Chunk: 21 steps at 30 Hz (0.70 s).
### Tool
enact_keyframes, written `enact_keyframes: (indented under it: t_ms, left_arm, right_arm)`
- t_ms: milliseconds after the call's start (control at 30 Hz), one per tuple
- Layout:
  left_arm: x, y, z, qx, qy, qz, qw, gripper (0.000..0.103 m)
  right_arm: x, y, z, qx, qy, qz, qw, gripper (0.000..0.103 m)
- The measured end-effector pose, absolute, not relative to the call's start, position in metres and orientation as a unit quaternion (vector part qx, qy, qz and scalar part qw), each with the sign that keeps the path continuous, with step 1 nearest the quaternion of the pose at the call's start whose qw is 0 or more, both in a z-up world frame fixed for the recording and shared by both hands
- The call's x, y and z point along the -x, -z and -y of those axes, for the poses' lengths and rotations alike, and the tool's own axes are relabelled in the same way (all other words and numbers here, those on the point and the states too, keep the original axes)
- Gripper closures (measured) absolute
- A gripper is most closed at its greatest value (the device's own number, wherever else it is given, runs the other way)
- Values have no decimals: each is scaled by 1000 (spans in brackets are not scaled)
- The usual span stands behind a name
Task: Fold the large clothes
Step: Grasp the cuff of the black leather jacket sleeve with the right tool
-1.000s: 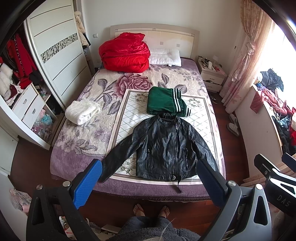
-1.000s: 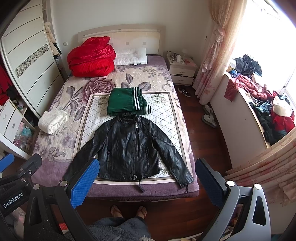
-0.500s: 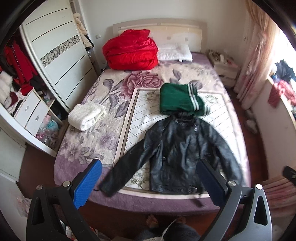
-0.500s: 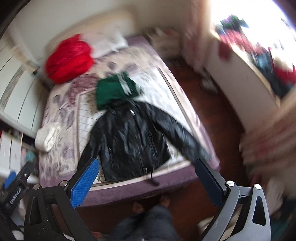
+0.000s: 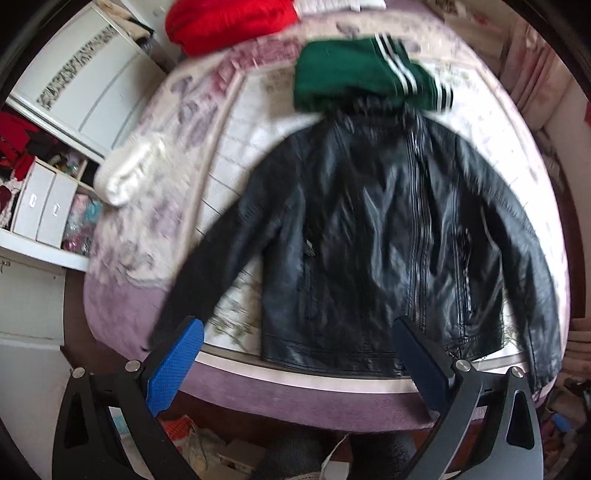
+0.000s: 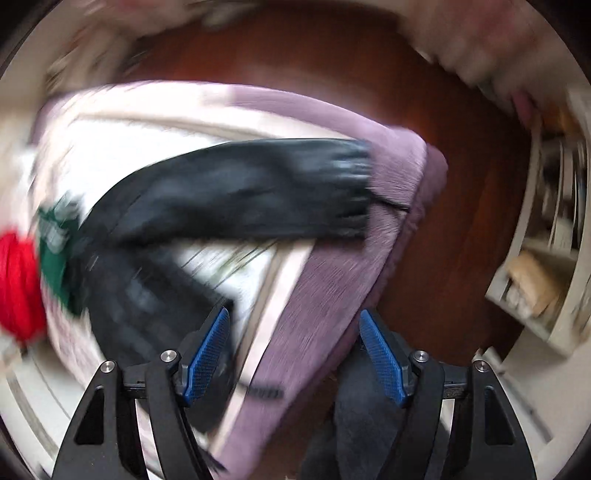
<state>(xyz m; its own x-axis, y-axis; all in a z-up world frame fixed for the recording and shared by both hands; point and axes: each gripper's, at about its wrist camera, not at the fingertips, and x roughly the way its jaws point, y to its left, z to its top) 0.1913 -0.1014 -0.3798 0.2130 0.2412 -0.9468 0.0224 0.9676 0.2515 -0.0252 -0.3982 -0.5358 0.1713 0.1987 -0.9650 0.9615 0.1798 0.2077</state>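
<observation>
A black leather jacket (image 5: 369,236) lies face up on the bed, sleeves spread, its hem at the near edge. My left gripper (image 5: 299,347) hangs open above the hem, nothing between its blue pads. In the blurred right wrist view one black sleeve (image 6: 258,192) stretches toward the bed's corner. My right gripper (image 6: 293,341) hovers over the purple bed edge (image 6: 325,280) below that sleeve. Its jaws are closing with only the bedspread behind them, nothing pressed.
A folded green garment with white stripes (image 5: 354,74) touches the jacket's collar. A red quilt (image 5: 229,22) and a white rolled towel (image 5: 129,173) lie further back and left. An open wardrobe with drawers (image 5: 40,206) stands left; dark wooden floor (image 6: 461,184) and shelves (image 6: 546,258) lie right.
Both grippers have dropped toward the bed, so the jacket fills the left view. The right gripper has rolled sharply and now looks at the bed's corner, and its jaws have narrowed.
</observation>
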Motion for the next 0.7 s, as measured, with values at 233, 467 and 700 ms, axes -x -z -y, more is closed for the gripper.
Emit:
enact_keyframes:
  t_ms: [233, 467, 700]
  left_arm:
    - [-189, 472, 151, -153, -59, -670, 724, 0]
    - [-205, 502, 194, -204, -15, -644, 737, 0]
    - [-207, 524, 218, -205, 6, -655, 727, 0]
  right_arm:
    - [30, 669, 437, -621, 335, -484, 518, 30]
    - [40, 621, 440, -544, 386, -408, 624, 85]
    - [46, 634, 430, -602, 370, -422, 569, 61]
